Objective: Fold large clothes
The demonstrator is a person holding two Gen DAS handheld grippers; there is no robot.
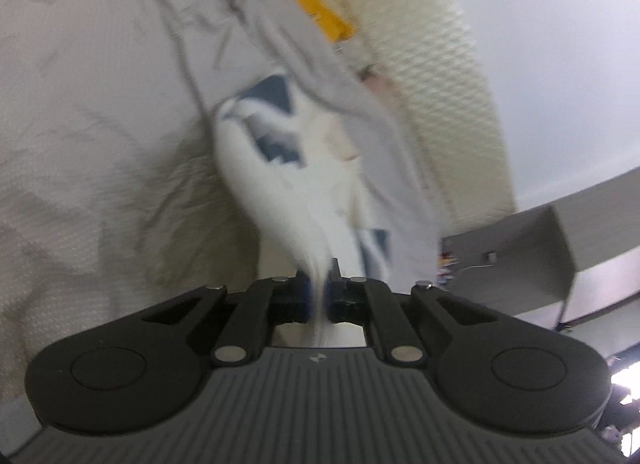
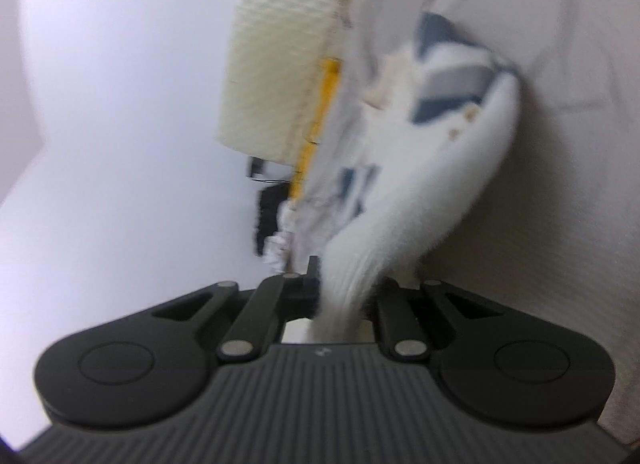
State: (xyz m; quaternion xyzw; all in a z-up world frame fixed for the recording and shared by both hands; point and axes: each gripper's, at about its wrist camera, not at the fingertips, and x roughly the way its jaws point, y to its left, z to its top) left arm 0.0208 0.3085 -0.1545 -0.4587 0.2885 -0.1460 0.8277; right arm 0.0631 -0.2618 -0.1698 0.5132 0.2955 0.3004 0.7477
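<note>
**Both grippers clamped, garment strung between us and the bed**

We've got the left gripper (image 1: 318, 296) pinched tight on a bunched white edge of the garment (image 1: 280, 168), and the right gripper (image 2: 340, 300) clamped on another white edge. From each pinch the cloth runs straight ahead, away from us, its blue-and-grey patterned part draping onto the wrinkled sheet (image 1: 100, 104). The long axis lies along our pointing line, so neither hand looks nearer. The pictures are blurred; we judge a lift-and-spread comes next.
</note>
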